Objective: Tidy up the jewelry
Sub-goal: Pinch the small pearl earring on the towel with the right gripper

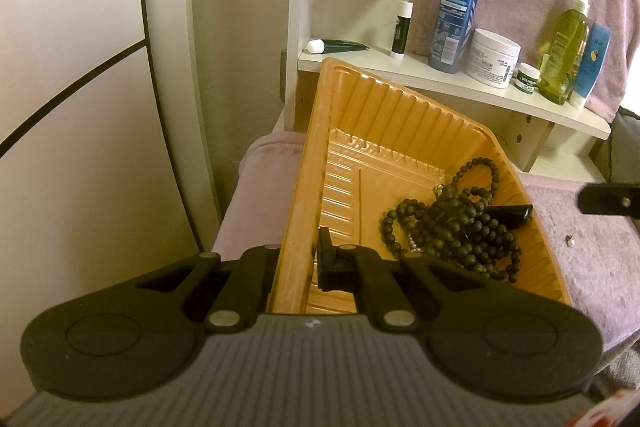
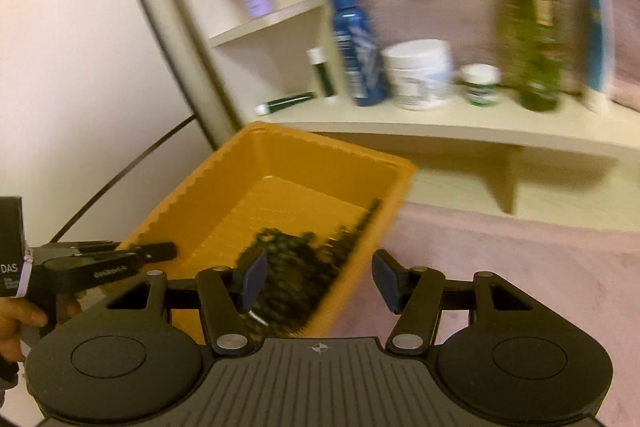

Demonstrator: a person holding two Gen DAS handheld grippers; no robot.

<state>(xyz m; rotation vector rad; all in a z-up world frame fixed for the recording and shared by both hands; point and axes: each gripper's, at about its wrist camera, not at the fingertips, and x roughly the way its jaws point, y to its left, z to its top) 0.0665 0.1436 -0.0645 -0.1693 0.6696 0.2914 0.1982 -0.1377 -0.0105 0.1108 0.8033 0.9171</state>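
An orange ribbed plastic tray stands on a pink towel. My left gripper is shut on the tray's near left wall. A heap of dark bead necklaces with a black pendant lies in the tray's right half. A small earring lies on the towel to the right of the tray. In the right wrist view the tray and the blurred beads are ahead. My right gripper is open and empty, over the tray's near right corner. The left gripper shows at the tray's left wall.
A white shelf behind the tray holds a blue spray bottle, a white cream jar, a small jar, a green bottle, a blue tube and lip balm sticks. A pink towel covers the surface. A white wall is at the left.
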